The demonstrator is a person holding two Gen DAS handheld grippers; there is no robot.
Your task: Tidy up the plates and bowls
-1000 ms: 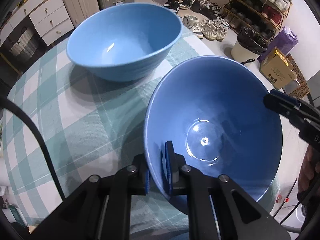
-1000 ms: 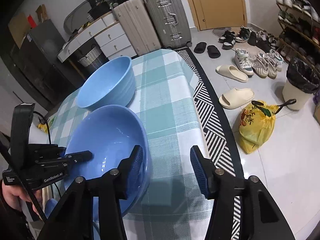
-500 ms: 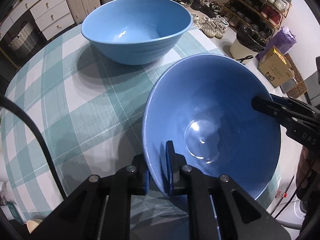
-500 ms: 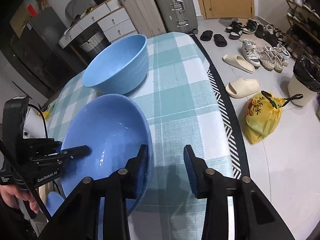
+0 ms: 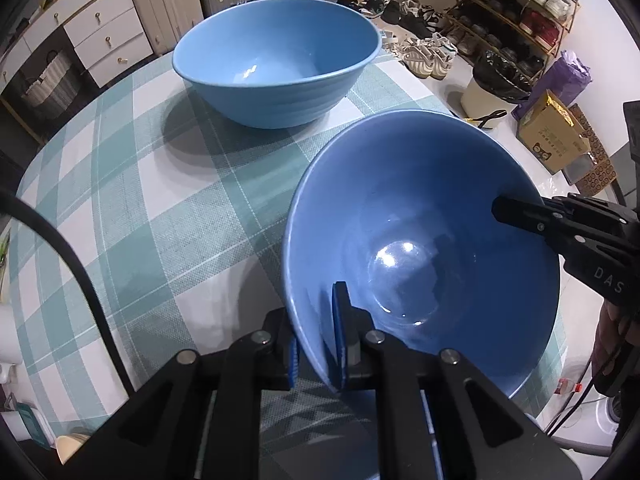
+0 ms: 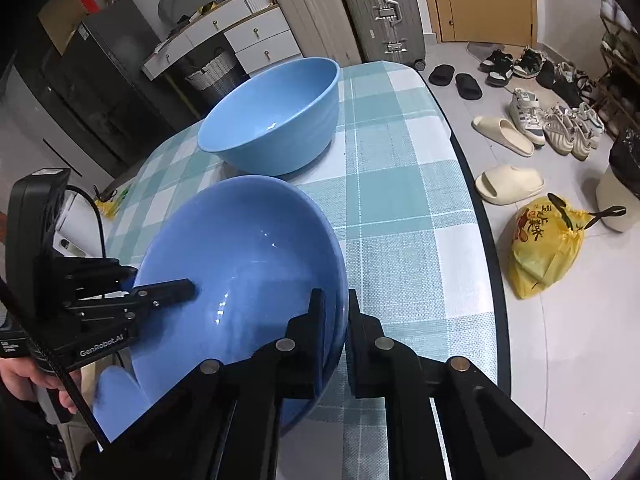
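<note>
The darker blue bowl (image 5: 420, 248) is held at the near edge of the counter (image 5: 132, 200), which carries a green and white checked cloth. The bowl is tilted, and both grippers hold it by its rim on opposite sides.

The left gripper (image 5: 316, 344) pinches the near rim of this bowl: one of the fingers (image 5: 340, 332) is inside the bowl and the other is outside, with the wall of the bowl pressed between them. In the right wrist view the same gripper (image 6: 168, 292) comes in from the left side, and a hand (image 6: 24, 376) holds its handle.

The right gripper (image 6: 332, 320) has just been closing, and now its fingers (image 6: 316, 320) also pinch the rim of the darker bowl, one inside and one outside. In the left wrist view it (image 5: 516, 212) reaches over the rim from the right.

The lighter blue bowl (image 5: 280, 64) stands upright on the counter behind the darker one. In the right wrist view the two bowls look very near to each other, but I cannot tell if they touch.

On the floor beside the counter lie a yellow plastic bag (image 6: 544, 248) and several shoes (image 6: 552, 128).
</note>
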